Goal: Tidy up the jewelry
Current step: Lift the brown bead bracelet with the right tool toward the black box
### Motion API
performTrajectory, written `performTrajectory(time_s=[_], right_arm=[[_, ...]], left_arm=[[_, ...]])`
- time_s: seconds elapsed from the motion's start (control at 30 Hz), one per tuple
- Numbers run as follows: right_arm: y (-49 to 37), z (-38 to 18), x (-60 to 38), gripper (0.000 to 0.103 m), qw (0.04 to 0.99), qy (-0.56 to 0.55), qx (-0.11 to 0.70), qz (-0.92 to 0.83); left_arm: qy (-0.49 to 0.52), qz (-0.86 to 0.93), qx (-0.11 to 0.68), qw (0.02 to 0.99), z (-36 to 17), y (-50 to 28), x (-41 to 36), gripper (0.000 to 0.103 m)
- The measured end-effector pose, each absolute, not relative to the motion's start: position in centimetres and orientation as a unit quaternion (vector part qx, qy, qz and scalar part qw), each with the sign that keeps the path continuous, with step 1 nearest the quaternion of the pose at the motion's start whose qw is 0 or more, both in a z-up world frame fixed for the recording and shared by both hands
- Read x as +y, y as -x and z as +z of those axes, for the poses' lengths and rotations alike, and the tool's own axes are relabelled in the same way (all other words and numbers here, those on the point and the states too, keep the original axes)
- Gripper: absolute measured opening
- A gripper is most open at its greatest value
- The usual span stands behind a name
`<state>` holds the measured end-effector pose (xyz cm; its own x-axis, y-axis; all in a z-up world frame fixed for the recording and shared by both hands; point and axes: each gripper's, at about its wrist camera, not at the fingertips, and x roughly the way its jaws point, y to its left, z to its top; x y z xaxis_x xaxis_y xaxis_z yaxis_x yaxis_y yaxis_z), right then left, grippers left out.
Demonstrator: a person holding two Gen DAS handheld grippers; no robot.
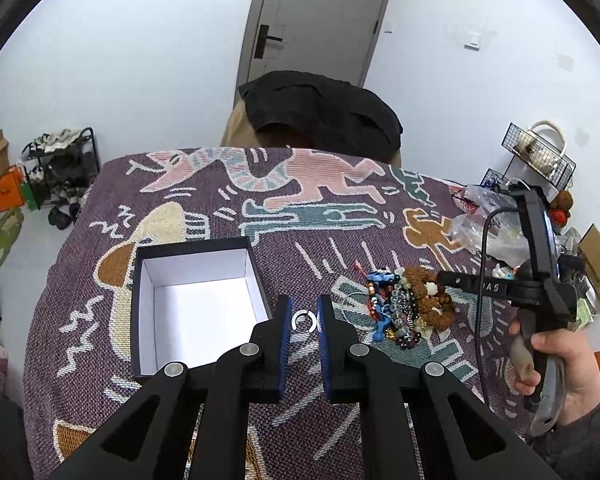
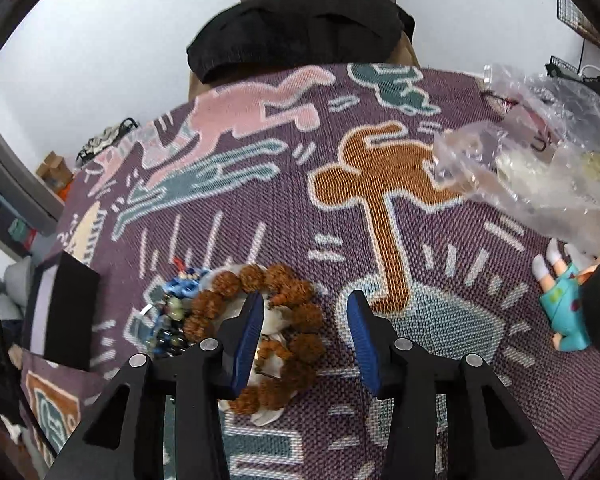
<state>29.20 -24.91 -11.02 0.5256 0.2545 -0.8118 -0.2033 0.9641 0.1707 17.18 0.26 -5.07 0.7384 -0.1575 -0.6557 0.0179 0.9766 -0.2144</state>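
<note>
The left gripper (image 1: 304, 316) pinches a small silver ring (image 1: 304, 321) between its blue pads, just right of the open white-lined box (image 1: 198, 300) on the patterned cloth (image 1: 260, 220). The right gripper (image 2: 306, 320) hangs over the jewelry pile (image 1: 404, 306), jaws parted and holding nothing, its left finger (image 2: 250, 328) over the brown bead bracelet (image 2: 276, 332).

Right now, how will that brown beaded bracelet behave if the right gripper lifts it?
The brown beaded bracelet is a loop of separate knobbly beads, so it will probably sag and dangle rather than hold shape. The rough beads should grip well. It lies against the jewelry pile, so neighbouring strands might drag along.
</note>
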Motion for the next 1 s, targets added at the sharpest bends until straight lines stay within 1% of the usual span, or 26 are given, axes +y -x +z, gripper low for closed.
performTrajectory(time_s=[0.17, 0.2, 0.23, 0.27, 0.43, 0.53, 0.6, 0.7, 0.83, 1.0], right_arm=[[-29.4, -11.9, -24.4, 0.042, 0.869, -0.011, 0.478, 0.129], [-29.4, -11.9, -24.3, 0.04, 0.868, -0.008, 0.479, 0.128], [-29.5, -11.8, -24.2, 0.035, 0.867, -0.005, 0.481, 0.127], [-29.7, -12.1, -24.1, 0.019, 0.862, 0.0, 0.491, 0.126], [-29.4, -12.1, -24.0, 0.018, 0.86, 0.013, 0.493, 0.131], [-29.3, -12.9, -22.7, 0.019, 0.853, 0.056, 0.505, 0.123], [-29.0, -12.9, -21.8, 0.02, 0.855, 0.089, 0.497, 0.116], [-29.4, -12.8, -22.9, 0.019, 0.857, 0.05, 0.499, 0.116], [-29.1, -12.2, -23.8, 0.019, 0.864, 0.026, 0.487, 0.127], [-27.7, -9.1, -23.1, 0.019, 0.878, 0.023, 0.454, 0.15]], left_arm=[[0.099, -0.04, 0.355, 0.929, -4.8, -17.3, 1.1, 0.013], [0.1, -0.038, 0.354, 0.929, -4.6, -17.4, 1.3, 0.013], [0.101, -0.036, 0.353, 0.929, -4.5, -17.4, 1.5, 0.013], [0.101, -0.034, 0.351, 0.93, -4.4, -17.4, 1.7, 0.013], [0.104, -0.024, 0.347, 0.932, -4.1, -17.3, 2.8, 0.013], [0.107, -0.021, 0.347, 0.931, -4.2, -17.3, 3.3, 0.013], [0.107, -0.02, 0.346, 0.932, -4.2, -17.3, 3.5, 0.013], [0.108, -0.017, 0.347, 0.932, -4.3, -17.2, 4.0, 0.013], [0.107, -0.005, 0.349, 0.931, -4.5, -17.5, 4.9, 0.013], [0.111, 0.003, 0.349, 0.93, -4.5, -17.9, 5.9, 0.013]])
